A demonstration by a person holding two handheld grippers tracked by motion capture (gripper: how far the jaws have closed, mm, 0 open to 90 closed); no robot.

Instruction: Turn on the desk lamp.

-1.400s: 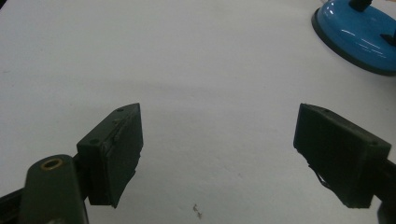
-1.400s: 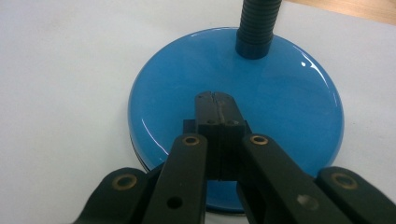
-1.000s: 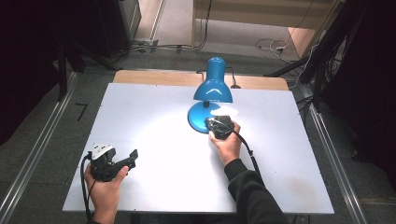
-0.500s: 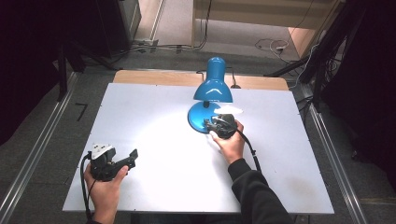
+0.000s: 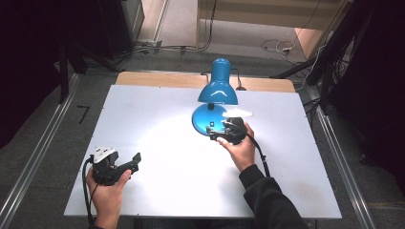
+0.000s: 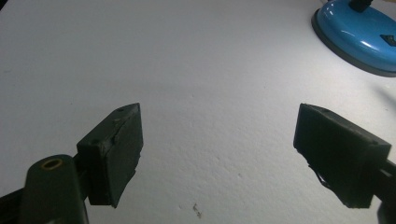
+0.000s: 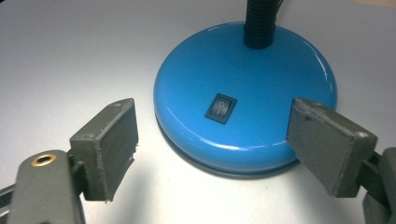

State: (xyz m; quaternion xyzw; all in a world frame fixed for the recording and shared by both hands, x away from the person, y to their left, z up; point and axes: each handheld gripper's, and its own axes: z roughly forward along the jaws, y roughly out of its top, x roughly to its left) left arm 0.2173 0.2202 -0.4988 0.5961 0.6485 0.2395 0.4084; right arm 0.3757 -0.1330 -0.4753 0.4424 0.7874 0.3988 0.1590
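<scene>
A blue desk lamp (image 5: 218, 90) stands at the back middle of the white table (image 5: 157, 119), lit and casting a bright patch. Its round base (image 7: 243, 79) carries a black rocker switch (image 7: 221, 108). My right gripper (image 5: 215, 131) sits at the base's near edge, pointing at the switch. In the right gripper view its jaws (image 7: 211, 122) have just been opening and now stand wide, with nothing pressed between the pads. My left gripper (image 5: 135, 162) rests low at the table's front left, open (image 6: 219, 116) over bare table, with the lamp base (image 6: 359, 32) far off.
A wooden strip (image 5: 157, 78) runs along the table's far edge, where the lamp's black cord trails. Metal rails (image 5: 38, 157) flank the table on both sides. Cables lie on the floor (image 5: 277, 47) beyond.
The right gripper's jaws went from shut to wide open at the lamp base, with the hand barely shifting. The left gripper stayed where it was. The lamp is lit throughout.
</scene>
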